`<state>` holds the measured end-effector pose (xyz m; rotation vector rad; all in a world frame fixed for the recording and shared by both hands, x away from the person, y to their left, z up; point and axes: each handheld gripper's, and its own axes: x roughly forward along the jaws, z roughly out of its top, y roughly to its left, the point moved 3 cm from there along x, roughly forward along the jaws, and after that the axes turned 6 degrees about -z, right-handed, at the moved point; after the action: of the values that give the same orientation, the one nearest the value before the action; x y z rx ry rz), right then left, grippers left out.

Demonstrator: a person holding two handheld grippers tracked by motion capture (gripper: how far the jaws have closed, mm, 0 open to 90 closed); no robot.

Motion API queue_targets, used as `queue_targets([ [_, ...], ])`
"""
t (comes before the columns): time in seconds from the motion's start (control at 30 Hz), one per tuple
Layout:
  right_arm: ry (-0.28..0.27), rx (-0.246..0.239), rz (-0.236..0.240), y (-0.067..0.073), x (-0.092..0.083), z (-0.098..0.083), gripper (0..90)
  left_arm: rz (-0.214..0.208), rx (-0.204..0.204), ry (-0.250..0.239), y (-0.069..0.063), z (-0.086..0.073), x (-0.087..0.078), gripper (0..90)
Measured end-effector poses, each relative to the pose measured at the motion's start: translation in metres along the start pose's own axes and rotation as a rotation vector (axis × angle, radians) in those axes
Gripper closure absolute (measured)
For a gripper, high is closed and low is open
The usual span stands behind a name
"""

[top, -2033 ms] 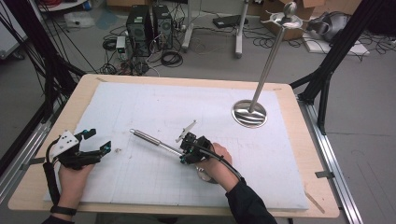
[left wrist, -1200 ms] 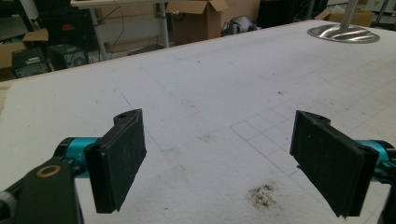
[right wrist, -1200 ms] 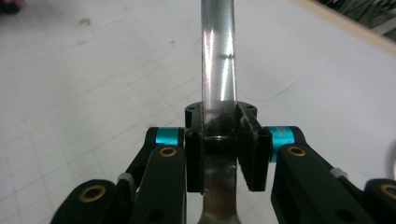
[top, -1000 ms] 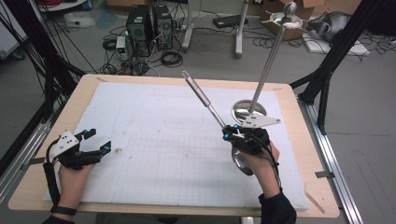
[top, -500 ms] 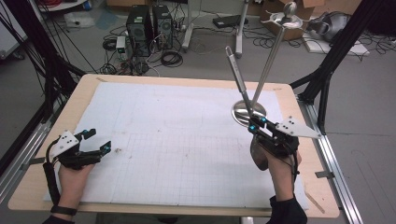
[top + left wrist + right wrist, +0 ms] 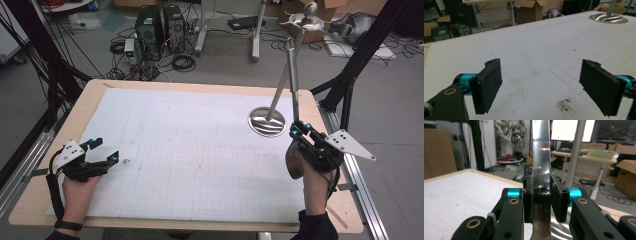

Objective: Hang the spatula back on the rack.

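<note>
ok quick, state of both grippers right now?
Left gripper: open, nothing between its fingers, low over the white mat.
Right gripper: shut on the ladle, handle pointing up.

The right tool (image 6: 298,131), clamped on the metal ladle (image 6: 292,75), has swung from the tabletop's (image 6: 200,85) middle to its 3 o'clock edge, tipping the handle from near flat to upright, pointing toward 12 o'clock.
</note>
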<state>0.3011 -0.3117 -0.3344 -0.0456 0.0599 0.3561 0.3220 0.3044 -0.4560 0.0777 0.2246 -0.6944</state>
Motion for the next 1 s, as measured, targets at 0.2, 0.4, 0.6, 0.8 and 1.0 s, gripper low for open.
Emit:
queue_targets([
  [0.2,-0.050,0.039,-0.042,-0.013,-0.010,-0.001,74.8,0.001,0.000,-0.001,0.000,0.000,0.000,18.6],
  [0.4,-0.077,0.070,-0.077,-0.026,-0.017,-0.004,74.8,0.001,0.000,-0.002,0.000,0.000,0.000,18.5],
  [0.6,-0.093,0.091,-0.096,-0.032,-0.021,-0.005,74.8,0.000,0.000,-0.002,0.000,0.000,0.000,18.5],
  [0.8,-0.095,0.102,-0.102,-0.035,-0.020,-0.006,74.8,0.002,0.000,-0.001,0.000,0.000,0.000,18.5],
  [1.0,-0.083,0.100,-0.104,-0.036,-0.017,-0.008,74.8,0.002,0.000,-0.001,0.000,0.000,0.000,18.6],
])
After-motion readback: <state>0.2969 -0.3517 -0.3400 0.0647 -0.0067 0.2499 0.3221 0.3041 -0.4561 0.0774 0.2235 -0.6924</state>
